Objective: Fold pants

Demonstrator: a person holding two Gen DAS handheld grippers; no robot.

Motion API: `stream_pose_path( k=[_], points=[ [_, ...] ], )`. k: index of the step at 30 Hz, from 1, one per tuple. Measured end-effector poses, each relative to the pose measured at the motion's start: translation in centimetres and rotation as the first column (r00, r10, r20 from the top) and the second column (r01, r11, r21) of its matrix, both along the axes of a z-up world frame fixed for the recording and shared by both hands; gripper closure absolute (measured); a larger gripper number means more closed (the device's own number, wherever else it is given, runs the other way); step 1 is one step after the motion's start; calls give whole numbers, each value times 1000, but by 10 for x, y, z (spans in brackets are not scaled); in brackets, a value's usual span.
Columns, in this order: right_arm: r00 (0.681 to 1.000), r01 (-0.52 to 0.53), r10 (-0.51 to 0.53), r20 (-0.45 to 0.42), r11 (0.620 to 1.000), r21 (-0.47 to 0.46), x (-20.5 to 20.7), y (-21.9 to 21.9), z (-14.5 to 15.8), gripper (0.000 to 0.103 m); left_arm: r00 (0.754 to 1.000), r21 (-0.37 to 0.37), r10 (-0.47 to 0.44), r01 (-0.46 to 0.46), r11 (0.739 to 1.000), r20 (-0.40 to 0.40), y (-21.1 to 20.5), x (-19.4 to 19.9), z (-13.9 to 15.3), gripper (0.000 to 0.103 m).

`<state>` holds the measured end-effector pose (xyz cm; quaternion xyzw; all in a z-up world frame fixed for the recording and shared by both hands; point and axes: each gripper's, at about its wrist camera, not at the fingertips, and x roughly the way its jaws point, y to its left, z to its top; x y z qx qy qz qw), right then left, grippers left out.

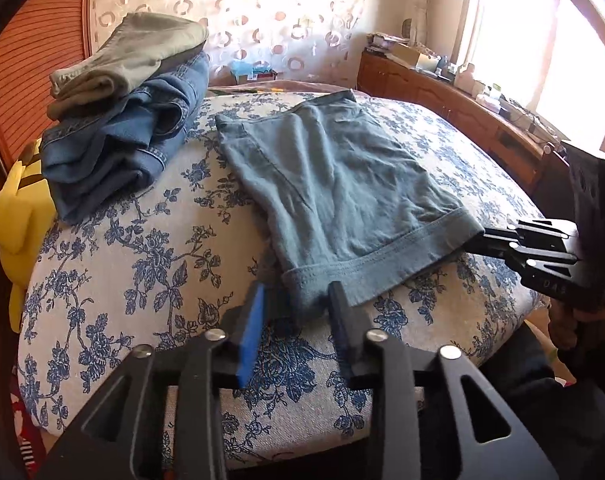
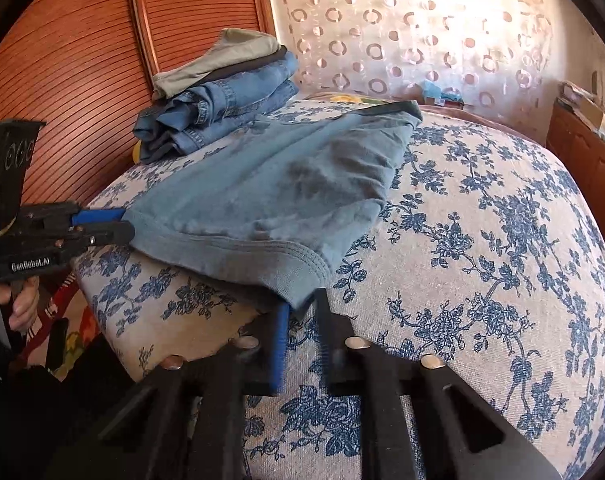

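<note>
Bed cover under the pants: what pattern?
Off-white bed cover printed with blue flowers and vines; clearest in the right wrist view.

The left gripper (image 1: 296, 304) pointed downward, its 2 fingers (image 1: 251, 322) apart with cloth between them. The right gripper (image 2: 302, 312) pointed downward too, fingers (image 2: 280, 332) nearly together, pinching cloth at their tips.

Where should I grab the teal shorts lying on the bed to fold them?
Grip the teal shorts at the two corners of the thick banded hem from the near bed edge; it lies flat and closest, with the pile of folded jeans beyond.
</note>
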<state>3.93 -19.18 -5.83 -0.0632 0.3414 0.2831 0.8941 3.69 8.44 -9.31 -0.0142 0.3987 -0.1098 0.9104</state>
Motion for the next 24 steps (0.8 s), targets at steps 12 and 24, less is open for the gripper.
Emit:
stream_pose_path(
  k=[12, 24],
  points=[
    [1000, 8, -8, -16, 1000, 26, -11, -17, 1, 97, 999, -34, 27, -26, 999, 20, 5, 12, -2, 57],
    [999, 37, -39, 29, 996, 84, -18, -31, 22, 75, 1000, -28, 14, -14, 1000, 0, 3, 19, -18, 65]
  ],
)
